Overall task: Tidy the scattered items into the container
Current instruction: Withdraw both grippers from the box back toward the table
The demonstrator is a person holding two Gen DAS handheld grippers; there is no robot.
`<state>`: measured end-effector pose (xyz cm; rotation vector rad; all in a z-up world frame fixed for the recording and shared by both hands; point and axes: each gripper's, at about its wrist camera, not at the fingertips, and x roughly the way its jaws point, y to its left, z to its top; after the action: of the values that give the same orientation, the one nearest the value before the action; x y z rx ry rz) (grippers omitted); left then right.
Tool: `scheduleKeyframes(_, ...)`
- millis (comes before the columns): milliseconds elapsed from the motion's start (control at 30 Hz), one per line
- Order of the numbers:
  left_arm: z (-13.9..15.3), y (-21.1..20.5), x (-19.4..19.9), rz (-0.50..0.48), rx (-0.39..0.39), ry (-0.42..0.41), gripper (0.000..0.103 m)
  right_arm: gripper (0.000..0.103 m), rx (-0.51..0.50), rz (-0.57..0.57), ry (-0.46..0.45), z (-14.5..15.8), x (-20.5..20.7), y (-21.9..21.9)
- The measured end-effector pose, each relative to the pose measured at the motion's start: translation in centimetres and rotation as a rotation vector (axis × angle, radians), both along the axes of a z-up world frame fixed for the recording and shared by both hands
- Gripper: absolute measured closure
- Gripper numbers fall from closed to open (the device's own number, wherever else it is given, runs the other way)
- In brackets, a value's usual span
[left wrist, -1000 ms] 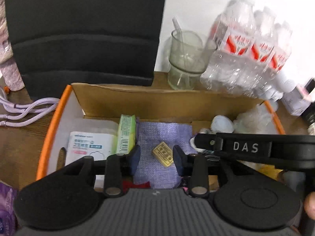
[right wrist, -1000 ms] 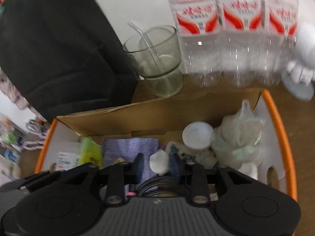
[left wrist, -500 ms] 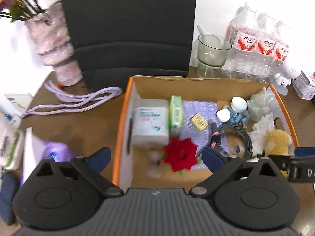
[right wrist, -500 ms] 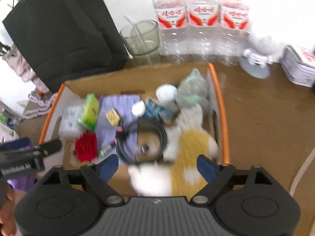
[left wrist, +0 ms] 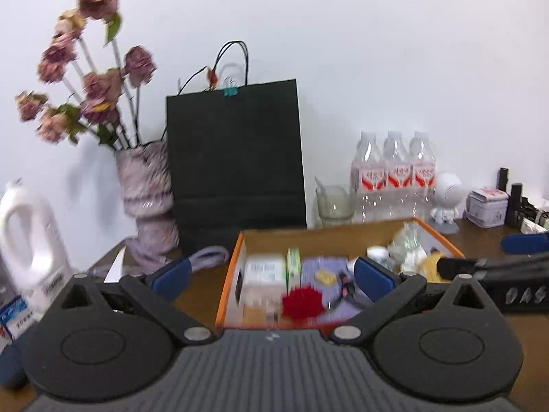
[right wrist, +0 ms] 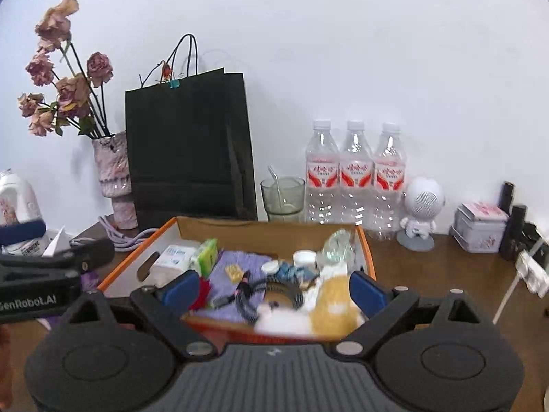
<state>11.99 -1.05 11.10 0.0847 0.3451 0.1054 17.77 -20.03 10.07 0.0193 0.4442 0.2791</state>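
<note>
The left tongs (left wrist: 271, 274) stand wide open and empty. The right tongs (right wrist: 272, 286) are opening, with nothing between their pads. On the brown table (right wrist: 446, 274) the orange-rimmed cardboard box (right wrist: 365, 243) sits in front of both, holding a red flower (left wrist: 302, 302), a black cable coil (right wrist: 274, 292), a purple cloth (right wrist: 236, 264) and, blurred, what looks like a yellow-and-white plush toy (right wrist: 333, 305). Behind it stand a black paper bag (right wrist: 188, 144) and 3 water bottles (right wrist: 355, 171).

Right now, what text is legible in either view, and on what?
"GenRobot.AI": side of the left gripper, seen from the right wrist.
"DAS": side of the right gripper, partly blurred.
Bottle labels, tissue pack, jug, tin: print too small or blurred to read.
</note>
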Motion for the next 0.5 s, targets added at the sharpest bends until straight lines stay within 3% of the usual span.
scheduleKeyframes(167, -4.3, 0.3, -8.1, -0.015, -0.065, 0.071, 0.0, 0.008, 0.047, 0.002, -0.092, -2.3, -8.8, -1.3)
scheduleKeyframes(267, -6.2, 0.5, -13.4, 0.01, -0.08, 0.06, 0.0, 0.008, 0.02, 0.009, -0.092, -4.0, -14.4, -1.6)
scheduleKeyframes(400, -7.8, 1.2, -19.5, -0.008, -0.164, 0.116, 0.0, 0.008, 0.042, 0.024, -0.023, -5.6, -20.7, -1.7)
scheduleKeyframes(500, -8.6, 1.3, -22.9, -0.002, -0.136, 0.122, 0.0, 0.008, 0.007, 0.07, -0.033, -6.8, -25.4, -1.4)
